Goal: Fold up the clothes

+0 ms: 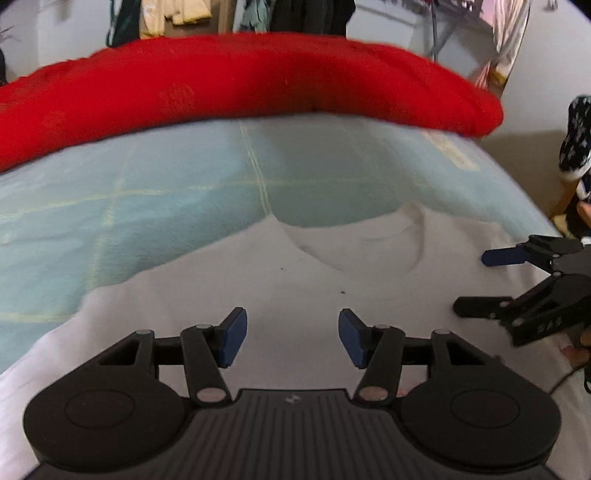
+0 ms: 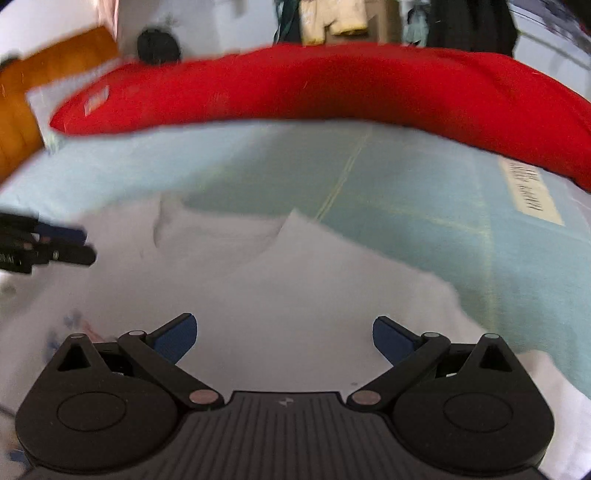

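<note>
A white T-shirt [image 1: 288, 273] lies spread on a light blue bed sheet [image 1: 147, 192], its neckline toward the far side. It also shows in the right wrist view [image 2: 280, 280]. My left gripper [image 1: 292, 338] is open and empty, hovering over the shirt's body. My right gripper [image 2: 284, 338] is wide open and empty, also above the shirt. The right gripper shows at the right edge of the left wrist view [image 1: 476, 282], open over the shirt's shoulder. The left gripper shows at the left edge of the right wrist view [image 2: 79, 243].
A long red pillow [image 1: 258, 81] lies across the far side of the bed; it also shows in the right wrist view [image 2: 332, 85]. Clothes hang behind it [image 1: 177, 14]. An orange piece of furniture [image 2: 22, 110] stands at far left. A printed label [image 2: 528, 192] is on the sheet.
</note>
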Available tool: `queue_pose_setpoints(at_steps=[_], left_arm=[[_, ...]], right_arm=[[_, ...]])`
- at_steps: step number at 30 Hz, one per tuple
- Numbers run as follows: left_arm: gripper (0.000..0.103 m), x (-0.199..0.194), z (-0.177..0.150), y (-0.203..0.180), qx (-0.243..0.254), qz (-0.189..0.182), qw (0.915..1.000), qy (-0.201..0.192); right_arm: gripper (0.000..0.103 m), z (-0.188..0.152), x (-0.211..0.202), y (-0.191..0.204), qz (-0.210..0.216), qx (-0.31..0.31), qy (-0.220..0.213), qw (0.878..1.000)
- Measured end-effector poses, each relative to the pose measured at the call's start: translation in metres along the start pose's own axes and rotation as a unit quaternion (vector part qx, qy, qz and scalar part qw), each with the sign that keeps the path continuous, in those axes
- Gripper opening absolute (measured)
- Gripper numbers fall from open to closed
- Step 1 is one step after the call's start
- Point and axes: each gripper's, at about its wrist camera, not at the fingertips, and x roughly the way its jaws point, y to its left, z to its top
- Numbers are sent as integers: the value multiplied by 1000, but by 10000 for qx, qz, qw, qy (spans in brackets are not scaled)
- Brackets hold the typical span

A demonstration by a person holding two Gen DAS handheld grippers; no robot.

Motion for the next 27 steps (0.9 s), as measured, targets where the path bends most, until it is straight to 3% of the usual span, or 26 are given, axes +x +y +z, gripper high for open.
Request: queue_pose_setpoints(at_steps=[6, 8, 10, 14, 17, 23, 27], left_arm=[[67, 51, 37, 19, -22, 152, 9996, -224], [68, 56, 45, 23, -19, 194, 9994, -293], [62, 51, 50, 25, -77, 187, 9995, -246], [63, 9, 39, 34, -250, 42, 9990, -376], [63, -15, 20, 36, -274, 186, 9990, -295], [63, -7, -13, 60, -745, 553, 9957, 66], [66, 12, 10, 73, -671, 669, 9955, -70]], right_arm=[[103, 13, 26, 2, -248, 110, -144, 9995], [103, 20, 28, 0, -276, 162, -169, 9993], [103, 21, 20, 4, -230, 137, -163, 9995], [103, 24, 4, 12, -139, 88, -150, 9998], [103, 23, -7, 18, -66, 46, -116, 9999], [103, 7, 6, 27, -83, 37, -20, 10000], [103, 2, 21, 27, -147, 94, -14, 9998]])
